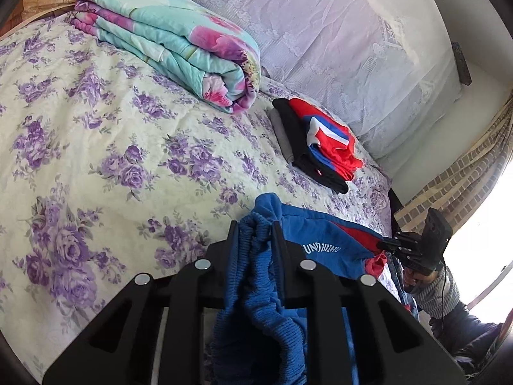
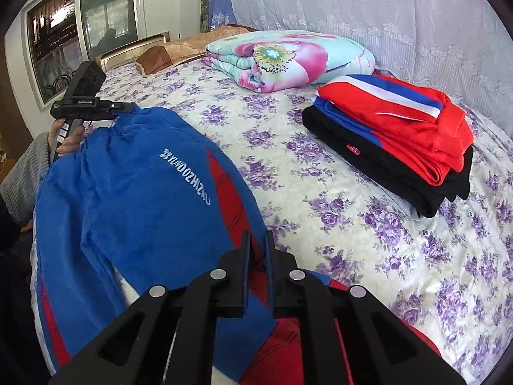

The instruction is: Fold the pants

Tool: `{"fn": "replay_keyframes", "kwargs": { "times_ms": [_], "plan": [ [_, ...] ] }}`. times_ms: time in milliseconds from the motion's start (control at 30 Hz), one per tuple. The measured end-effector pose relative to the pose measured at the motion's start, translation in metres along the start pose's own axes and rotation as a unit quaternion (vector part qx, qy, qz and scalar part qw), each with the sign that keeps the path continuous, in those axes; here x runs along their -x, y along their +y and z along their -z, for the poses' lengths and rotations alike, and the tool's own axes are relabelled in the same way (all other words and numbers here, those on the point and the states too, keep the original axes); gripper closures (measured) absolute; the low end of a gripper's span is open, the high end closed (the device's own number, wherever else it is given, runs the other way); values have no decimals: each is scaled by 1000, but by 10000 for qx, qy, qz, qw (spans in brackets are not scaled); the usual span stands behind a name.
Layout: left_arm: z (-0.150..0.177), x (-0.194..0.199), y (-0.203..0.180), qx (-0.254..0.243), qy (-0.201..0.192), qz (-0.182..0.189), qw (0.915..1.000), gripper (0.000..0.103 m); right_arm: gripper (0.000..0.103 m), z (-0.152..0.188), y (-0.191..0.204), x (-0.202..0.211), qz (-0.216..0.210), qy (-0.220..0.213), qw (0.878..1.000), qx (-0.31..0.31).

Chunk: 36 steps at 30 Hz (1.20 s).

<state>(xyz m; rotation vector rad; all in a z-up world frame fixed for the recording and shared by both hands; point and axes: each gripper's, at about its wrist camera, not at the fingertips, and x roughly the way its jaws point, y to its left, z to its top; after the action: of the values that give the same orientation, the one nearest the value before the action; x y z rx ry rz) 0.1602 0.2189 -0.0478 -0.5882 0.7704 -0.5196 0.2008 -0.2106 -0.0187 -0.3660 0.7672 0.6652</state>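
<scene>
The blue pants [image 2: 134, 186] with red side panels hung stretched between the two hand-held grippers over the near edge of the bed [image 2: 320, 231]: the left hand-held gripper [image 1: 256, 234] was clenched on the bunched ribbed blue cuff, and the right hand-held gripper [image 2: 258, 247] was clamped on the blue-and-red fabric edge. Beyond the pants on the bed lay a stack of folded clothes [image 2: 394, 134], red on top of black. Farther back than that stack sat a folded floral quilt [image 2: 288, 57].
</scene>
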Motion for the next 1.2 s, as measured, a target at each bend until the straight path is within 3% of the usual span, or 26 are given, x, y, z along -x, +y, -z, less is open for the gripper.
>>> {"fn": "replay_keyframes", "kwargs": {
  "times_ms": [100, 167, 300, 333, 367, 433, 633, 900, 1100, 1200],
  "plan": [
    [-1, 1, 5, 208, 1, 5, 9998, 79, 95, 1, 13, 12, 83, -45, 10000, 8],
    [-4, -1, 6, 330, 43, -57, 9994, 66, 95, 1, 17, 18, 111, -40, 9999, -28],
    [-6, -14, 3, 209, 303, -331, 9988, 66, 95, -1, 25, 27, 190, -79, 9998, -28],
    [-6, -16, 4, 217, 338, -389, 9984, 68, 95, -1, 26, 30, 211, -97, 9997, -38],
    [-6, -16, 7, 254, 355, -382, 9983, 80, 95, -2, 27, 33, 230, -116, 9997, -41],
    [-6, -12, 11, 348, 311, -267, 9986, 87, 95, -1, 31, 41, 279, -159, 9995, -43],
    [-7, 25, -12, 144, -102, 178, 9997, 89, 95, 10, 52, 76, 406, -403, 9984, 35],
    [33, 87, -20, 159, -462, 463, 9977, 89, 95, 69, 126, 127, 313, -766, 9961, 302],
    [91, 126, -18, 371, -448, 578, 9966, 87, 95, 135, 172, 123, 81, -572, 9982, 128],
    [111, 140, -28, 350, -388, 582, 9969, 85, 95, 154, 174, 119, 15, -566, 9982, -172]
  ]
}}
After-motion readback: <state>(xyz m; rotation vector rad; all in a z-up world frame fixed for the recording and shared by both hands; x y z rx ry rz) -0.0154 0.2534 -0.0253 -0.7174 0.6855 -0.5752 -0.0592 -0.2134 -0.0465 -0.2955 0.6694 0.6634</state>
